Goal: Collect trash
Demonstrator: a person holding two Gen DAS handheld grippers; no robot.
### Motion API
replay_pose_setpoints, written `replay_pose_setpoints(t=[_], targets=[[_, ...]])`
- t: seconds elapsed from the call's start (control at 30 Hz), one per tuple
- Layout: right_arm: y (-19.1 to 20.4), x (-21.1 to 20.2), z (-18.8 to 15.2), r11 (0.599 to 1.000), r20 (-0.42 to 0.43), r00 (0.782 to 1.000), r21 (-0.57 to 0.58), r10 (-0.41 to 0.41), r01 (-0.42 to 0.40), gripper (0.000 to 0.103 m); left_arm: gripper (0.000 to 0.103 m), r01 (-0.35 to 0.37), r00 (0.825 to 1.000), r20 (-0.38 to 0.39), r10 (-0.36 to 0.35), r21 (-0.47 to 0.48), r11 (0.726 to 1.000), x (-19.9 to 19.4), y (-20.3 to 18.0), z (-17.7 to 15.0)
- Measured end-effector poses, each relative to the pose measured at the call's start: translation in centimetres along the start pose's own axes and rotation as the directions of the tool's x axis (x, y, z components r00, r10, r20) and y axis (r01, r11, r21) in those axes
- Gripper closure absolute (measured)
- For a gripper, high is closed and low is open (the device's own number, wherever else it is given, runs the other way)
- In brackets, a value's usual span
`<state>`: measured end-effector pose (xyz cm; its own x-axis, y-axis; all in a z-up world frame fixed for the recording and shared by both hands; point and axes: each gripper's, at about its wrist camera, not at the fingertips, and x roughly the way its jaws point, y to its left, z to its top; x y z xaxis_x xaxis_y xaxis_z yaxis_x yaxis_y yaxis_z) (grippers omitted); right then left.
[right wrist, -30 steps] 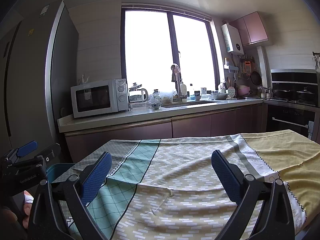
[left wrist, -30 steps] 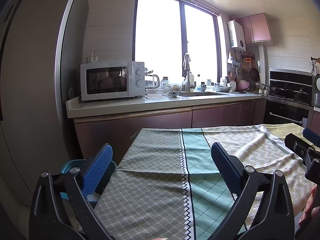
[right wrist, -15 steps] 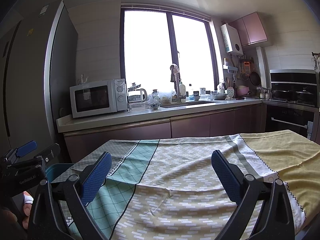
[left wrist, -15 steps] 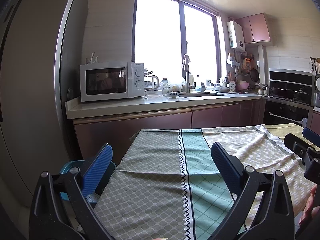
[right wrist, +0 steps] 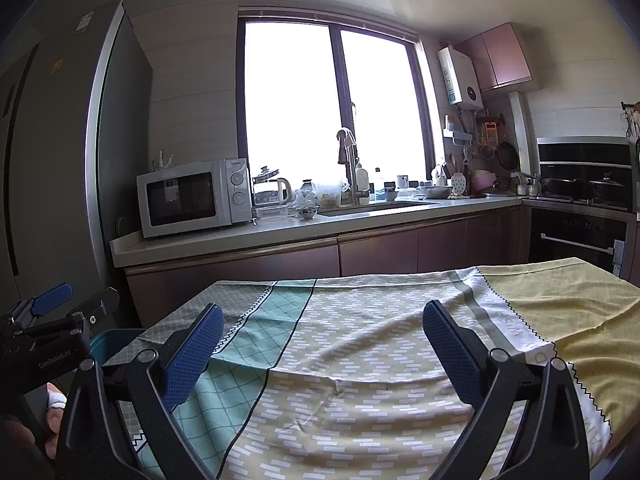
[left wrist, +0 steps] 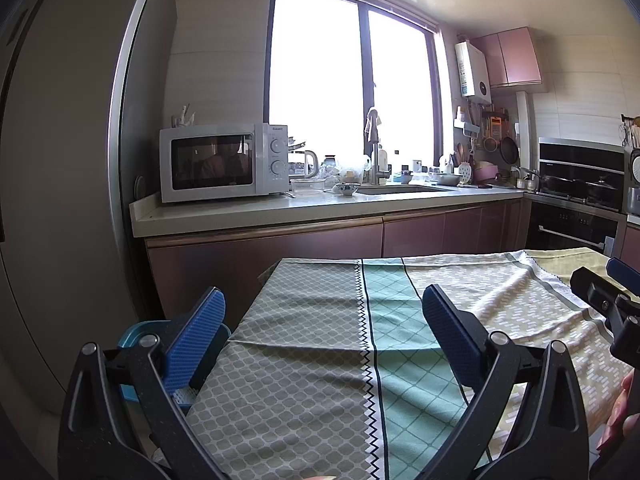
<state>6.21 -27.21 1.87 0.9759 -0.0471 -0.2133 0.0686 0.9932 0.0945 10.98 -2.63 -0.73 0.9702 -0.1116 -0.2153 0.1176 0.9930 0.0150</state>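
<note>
Left gripper (left wrist: 324,336) and right gripper (right wrist: 323,338) — both spread wide, empty — held level above the tablecloth (left wrist: 320,360).

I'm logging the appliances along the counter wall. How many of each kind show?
Microwave: 1
Electric kettle: 1
Wall water heater: 1
Built-in oven: 1
Refrigerator: 1
Total: 5

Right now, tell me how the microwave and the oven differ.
The microwave is white and sits on the counter at left; the oven is black and built in under the stove at right. The microwave has two round dials, the oven a long bar handle. Both doors are shut.
</note>
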Motion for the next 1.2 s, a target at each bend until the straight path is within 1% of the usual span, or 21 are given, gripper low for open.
replay_pose_setpoints(t=[1.2], targets=[[0.02,0.05,0.18,1.000,-0.003,1.000,0.001,-0.006,0.006,0.007,0.006,0.003,1.000,-0.004,-0.003,-0.002,1.000,0.36,-0.40,-0.12]])
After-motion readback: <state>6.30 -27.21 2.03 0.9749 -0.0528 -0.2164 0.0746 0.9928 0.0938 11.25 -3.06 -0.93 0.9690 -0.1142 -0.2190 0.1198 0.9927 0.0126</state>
